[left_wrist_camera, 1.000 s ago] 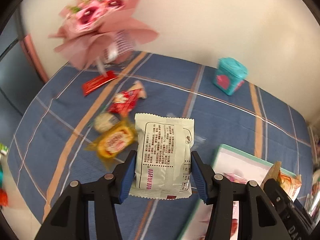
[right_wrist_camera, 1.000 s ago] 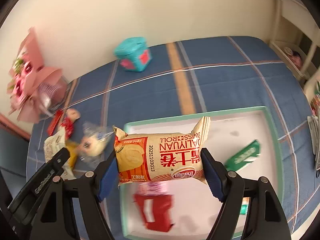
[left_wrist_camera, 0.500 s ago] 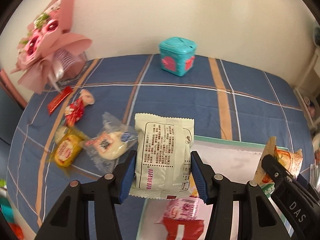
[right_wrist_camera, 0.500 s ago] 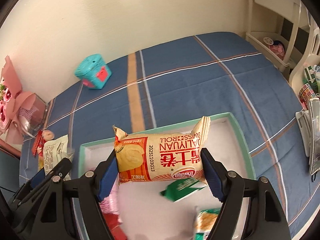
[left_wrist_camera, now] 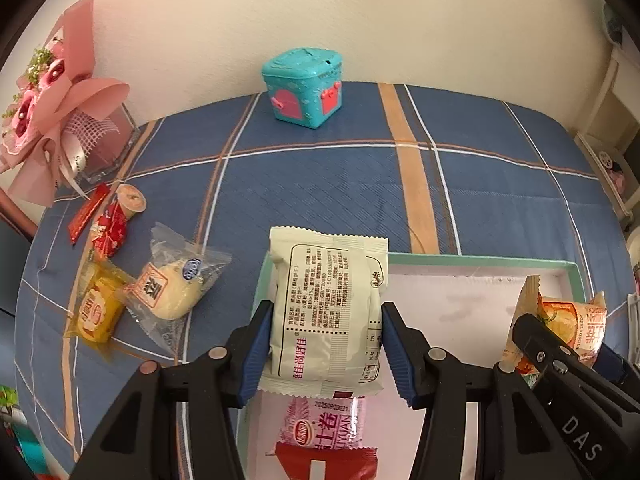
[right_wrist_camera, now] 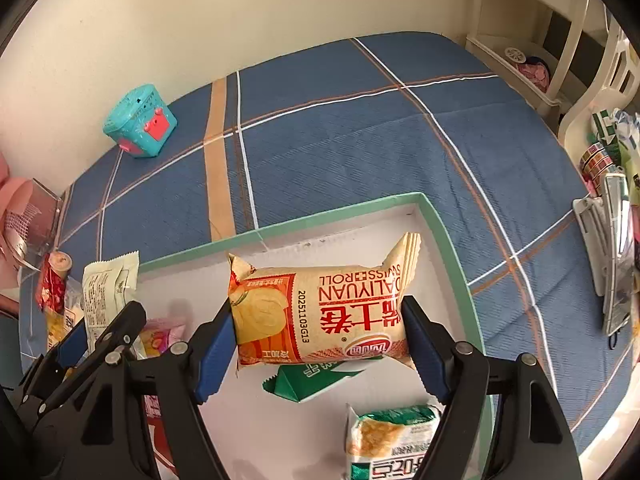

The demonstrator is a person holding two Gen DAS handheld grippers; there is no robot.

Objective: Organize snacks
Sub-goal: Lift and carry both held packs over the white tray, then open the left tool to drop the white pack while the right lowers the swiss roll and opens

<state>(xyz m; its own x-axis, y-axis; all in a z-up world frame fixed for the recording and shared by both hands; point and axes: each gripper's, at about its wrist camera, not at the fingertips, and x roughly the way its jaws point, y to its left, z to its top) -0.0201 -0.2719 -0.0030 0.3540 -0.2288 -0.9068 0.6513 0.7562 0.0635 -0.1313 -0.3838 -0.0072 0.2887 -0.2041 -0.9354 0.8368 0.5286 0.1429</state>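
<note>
Plaid blue cloth [left_wrist_camera: 320,184] below cream wall [left_wrist_camera: 360,20]; left tool [left_wrist_camera: 324,344] pinching pale packet [left_wrist_camera: 326,312]; right tool [right_wrist_camera: 320,344] pinching Swiss roll [right_wrist_camera: 320,316].

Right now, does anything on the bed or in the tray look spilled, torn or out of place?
Nothing looks spilled or torn. A few wrapped snacks lie loose on the blue plaid bedspread, outside the tray. Each claw grips a sealed pack: left claw cream packet, right claw Swiss roll.

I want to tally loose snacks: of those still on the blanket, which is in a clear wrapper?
The pale round bun, lying between the yellow packet and the tray; its neighbours are in opaque yellow or red wrappers.
</note>
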